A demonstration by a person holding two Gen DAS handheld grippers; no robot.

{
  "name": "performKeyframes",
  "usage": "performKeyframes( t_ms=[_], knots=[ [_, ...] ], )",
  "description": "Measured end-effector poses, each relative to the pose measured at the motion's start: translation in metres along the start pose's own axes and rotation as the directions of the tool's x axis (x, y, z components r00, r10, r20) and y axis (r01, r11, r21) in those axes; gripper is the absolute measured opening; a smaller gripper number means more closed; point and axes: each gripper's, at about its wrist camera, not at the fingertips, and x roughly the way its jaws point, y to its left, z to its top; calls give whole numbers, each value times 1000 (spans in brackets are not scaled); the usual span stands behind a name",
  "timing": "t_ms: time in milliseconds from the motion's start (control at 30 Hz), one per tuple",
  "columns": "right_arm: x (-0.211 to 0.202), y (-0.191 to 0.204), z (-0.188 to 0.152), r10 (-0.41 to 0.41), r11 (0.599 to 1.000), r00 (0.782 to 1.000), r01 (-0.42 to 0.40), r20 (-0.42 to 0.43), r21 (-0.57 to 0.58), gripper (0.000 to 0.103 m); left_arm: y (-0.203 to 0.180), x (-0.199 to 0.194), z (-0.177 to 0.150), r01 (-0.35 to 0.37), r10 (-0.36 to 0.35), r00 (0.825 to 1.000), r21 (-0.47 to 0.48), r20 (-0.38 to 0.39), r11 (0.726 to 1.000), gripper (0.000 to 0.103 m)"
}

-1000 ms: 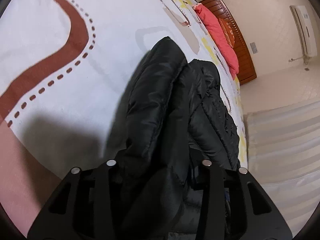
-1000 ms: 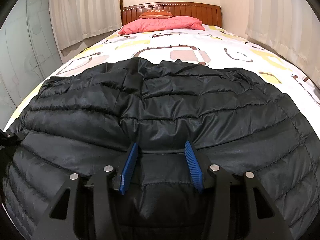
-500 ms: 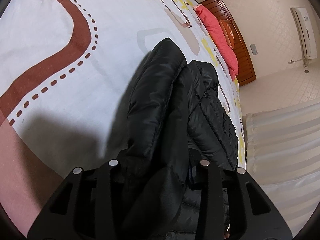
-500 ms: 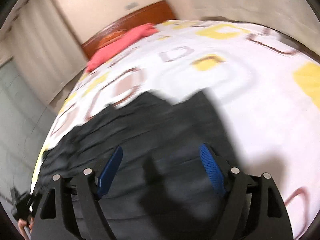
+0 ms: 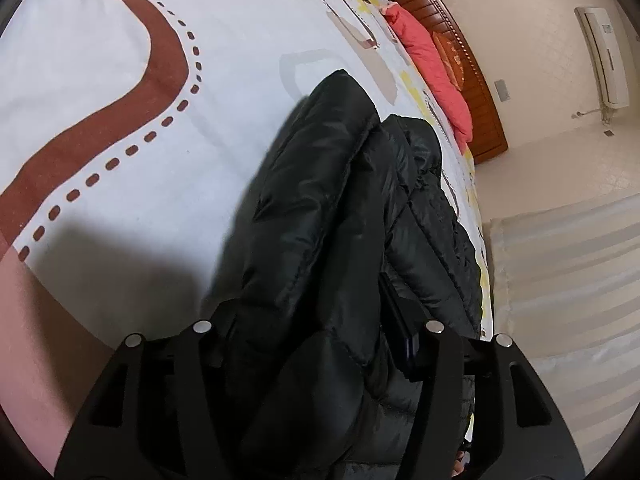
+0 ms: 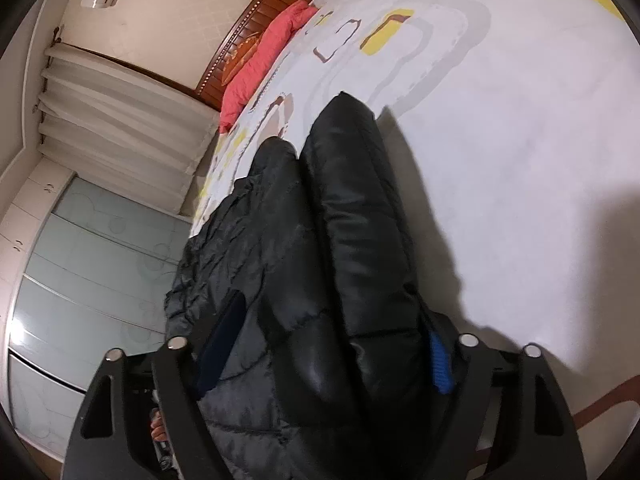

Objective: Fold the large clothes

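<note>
Both grippers sit at the near edge of the black puffer jacket [image 5: 320,216], apparently taking up a doubled thickness ready for the next fold. A thick roll of it fills the left gripper [image 5: 316,344], whose jaws are opening; contact with its fingers is hidden. The right gripper [image 6: 328,344] is closing, blue fingers [image 6: 440,364] flanking bunched padding. Beyond lies the patterned bed [image 5: 100,40], then a pink pillow [image 6: 260,64].

Black jacket [image 5: 320,208]: glossy quilted cloth (stitched seams); bedsheet [image 5: 100,40]: matt printed cloth; headboard [image 6: 276,8]: polished wood.
</note>
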Motion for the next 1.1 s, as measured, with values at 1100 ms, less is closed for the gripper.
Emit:
performKeyframes(
  t_ms=[1100],
  knots=[
    [-25, -41, -11, 86, 993, 994, -91, 62, 78, 36, -211, 23, -121, 104, -97, 995, 293, -39, 950, 23]
  ],
)
